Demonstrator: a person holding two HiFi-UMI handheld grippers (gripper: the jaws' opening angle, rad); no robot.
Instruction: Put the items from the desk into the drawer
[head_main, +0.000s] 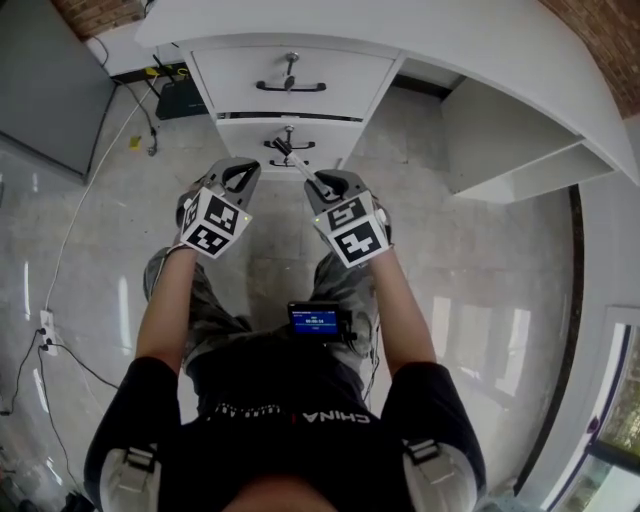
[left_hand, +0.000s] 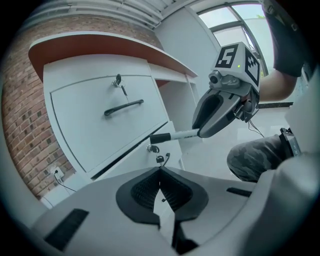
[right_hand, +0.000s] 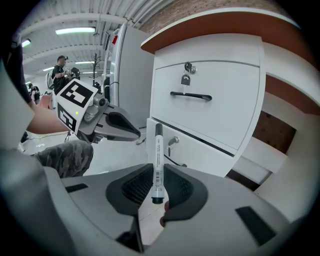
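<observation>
Well, closest in is the small lit screen (head_main: 315, 320) at my waist, with my camouflage trousers (head_main: 210, 315) on either side of it and both forearms reaching out above them.

My left gripper (head_main: 243, 172) has its fingers pressed together, the ribbed black pads meeting along one seam in the left gripper view, with nothing between them. My right gripper (right_hand: 157, 175) is partly closed, and its pads (right_hand: 137, 187) clamp the lower barrel of the marker (right_hand: 157, 160). The marker is white with a barcode label and a black cap at its far end. It sticks out ahead of the jaws, in line with them. In the head view the two grippers sit side by side, just apart, both angled downward.

Just beyond the marker's cap is the lower drawer (head_main: 285, 140), closed, with a dark handle and a key in its lock. I cannot tell whether the cap touches it. Above it the upper drawer (head_main: 290, 80) is also closed, with its own handle (right_hand: 191, 95) and key (left_hand: 118, 80). Over both runs the white desk top (head_main: 400, 30). To the right is an open shelf (head_main: 510, 150).

A brick wall (left_hand: 25, 125) stands behind the desk, and pale glossy floor (head_main: 100, 250) spreads around me.
</observation>
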